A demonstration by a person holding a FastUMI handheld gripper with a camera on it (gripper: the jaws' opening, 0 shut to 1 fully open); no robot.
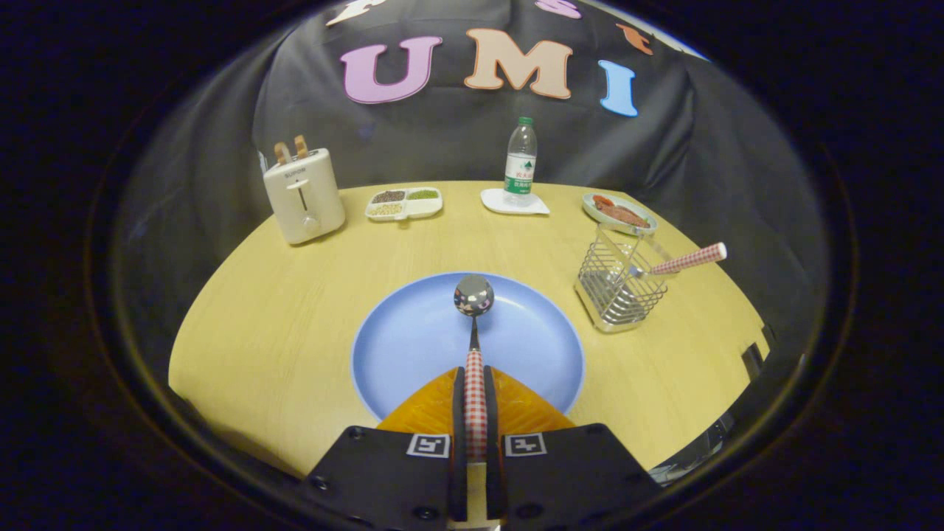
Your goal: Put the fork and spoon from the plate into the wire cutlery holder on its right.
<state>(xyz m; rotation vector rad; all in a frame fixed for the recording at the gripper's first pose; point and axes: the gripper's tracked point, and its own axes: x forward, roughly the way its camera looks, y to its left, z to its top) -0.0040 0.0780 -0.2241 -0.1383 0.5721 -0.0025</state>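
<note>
The gripper [476,391] is clamping the spoon [474,335]: both fingers are pressing on its red-and-white checked handle, which is running straight ahead between them. The spoon's bowl is sticking out beyond the fingertips, over the middle of the blue plate [413,346]. The plate is lying on the yellow table [280,317] just ahead of the fingers, and its near rim is passing under them.

Ahead and to the right of the jaws, just beside the plate, the wire holder [618,287] is standing upright. The fork [682,260] is already sitting in it, leaning to the right, with its checked handle poking out over the rim. Whether the spoon's bowl is touching the plate cannot be told.

Beyond the holder, a small dish [618,210] is holding some reddish food. Far ahead of the jaws, a clear bottle [521,162] with a green cap and a green-and-white label is standing on a white coaster [514,203]; the label's writing is too small to make out. Left of it, a white divided tray [404,203] is holding dark, pale and green grains. Farther left, a cream toaster [304,193] is carrying two slices of toast in its slots; a short brand word is showing on its front, too small to read surely.
</note>
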